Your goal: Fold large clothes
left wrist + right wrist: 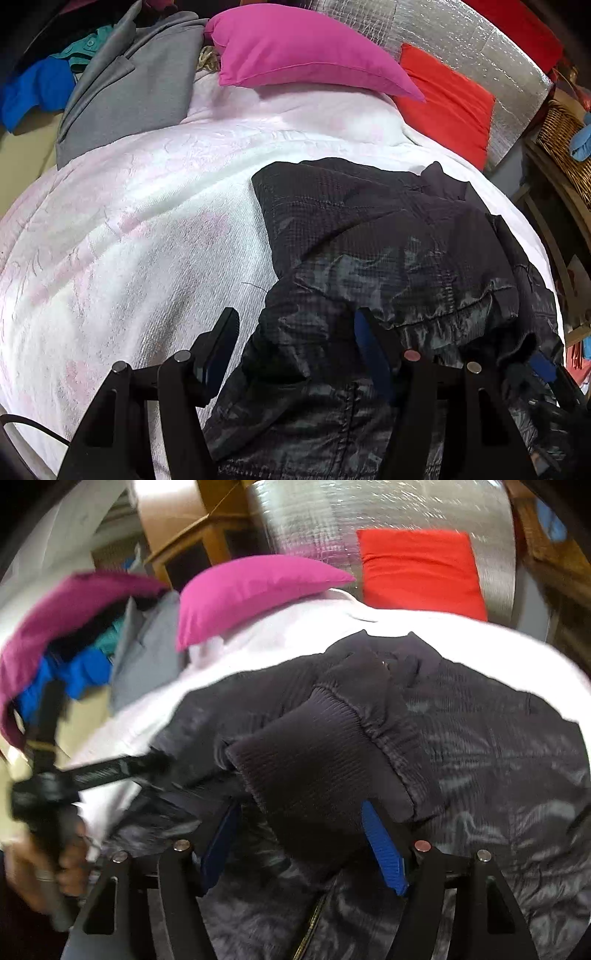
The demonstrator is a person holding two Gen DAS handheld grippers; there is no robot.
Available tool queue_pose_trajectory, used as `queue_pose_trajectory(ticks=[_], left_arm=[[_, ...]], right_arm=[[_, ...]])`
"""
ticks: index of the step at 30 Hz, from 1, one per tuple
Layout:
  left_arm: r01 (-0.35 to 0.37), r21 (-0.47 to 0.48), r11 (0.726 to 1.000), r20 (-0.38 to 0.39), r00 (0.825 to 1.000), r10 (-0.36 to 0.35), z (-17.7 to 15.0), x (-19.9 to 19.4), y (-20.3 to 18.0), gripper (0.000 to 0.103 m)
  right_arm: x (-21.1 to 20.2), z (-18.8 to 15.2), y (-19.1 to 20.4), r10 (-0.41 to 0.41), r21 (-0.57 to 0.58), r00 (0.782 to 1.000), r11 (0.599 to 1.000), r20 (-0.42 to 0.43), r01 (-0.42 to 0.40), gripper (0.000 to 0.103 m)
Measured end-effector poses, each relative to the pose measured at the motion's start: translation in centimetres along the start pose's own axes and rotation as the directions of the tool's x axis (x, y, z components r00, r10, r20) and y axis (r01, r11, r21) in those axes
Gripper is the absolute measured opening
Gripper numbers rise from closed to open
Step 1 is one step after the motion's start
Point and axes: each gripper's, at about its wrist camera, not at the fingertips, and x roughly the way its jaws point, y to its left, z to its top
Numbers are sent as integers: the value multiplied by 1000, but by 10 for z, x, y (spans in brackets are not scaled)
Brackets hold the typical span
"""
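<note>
Jaws of both the left gripper (295,354) and right gripper (301,834) were spread wide over the shiny dark quilted jacket (399,258), its ribbed cuff (317,764) apparently lined up for folding.

From my left wrist view, the white blanket (122,229) lies bare across the left and centre of the frame, so I could pass there. The dark jacket (388,251) fills the lower right. Along the top, grey clothing (129,92), a pink pillow (303,51) and a red cushion (447,103) block the way.
</note>
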Motion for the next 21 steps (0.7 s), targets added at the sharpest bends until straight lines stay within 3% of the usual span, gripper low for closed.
queue_pose_trajectory(ticks=[4, 5, 6, 7, 8, 13, 17, 21], left_arm=[[0, 9, 1000, 4, 1000, 0, -1, 2, -1, 65], [0, 11, 1000, 5, 1000, 0, -1, 3, -2, 65], [1, 11, 1000, 5, 1000, -1, -1, 3, -1, 65], [3, 7, 1000, 5, 1000, -3, -1, 3, -1, 65], [6, 3, 1000, 5, 1000, -6, -1, 2, 0, 65], [6, -16, 1000, 34, 999, -5, 3, -4, 3, 65], [9, -6, 1000, 80, 997, -9, 5, -13, -2, 65], [-2, 24, 1000, 89, 996, 0, 4, -12, -10, 65]], right_arm=[[14, -4, 5, -161, -65, 987, 985, 17, 162, 73], [15, -3, 4, -177, -54, 984, 982, 27, 179, 54], [16, -1, 2, -175, -45, 984, 983, 27, 177, 43], [14, 1, -4, -163, -20, 986, 986, 22, 164, 27], [9, 2, -11, -152, 12, 988, 988, 28, 151, 21], [-28, 11, -67, 5, 269, 994, 963, 109, -35, 15], [-49, 10, -124, 110, 460, 974, 867, 198, -191, 14], [-53, -7, -181, 185, 631, 948, 710, 261, -312, 14]])
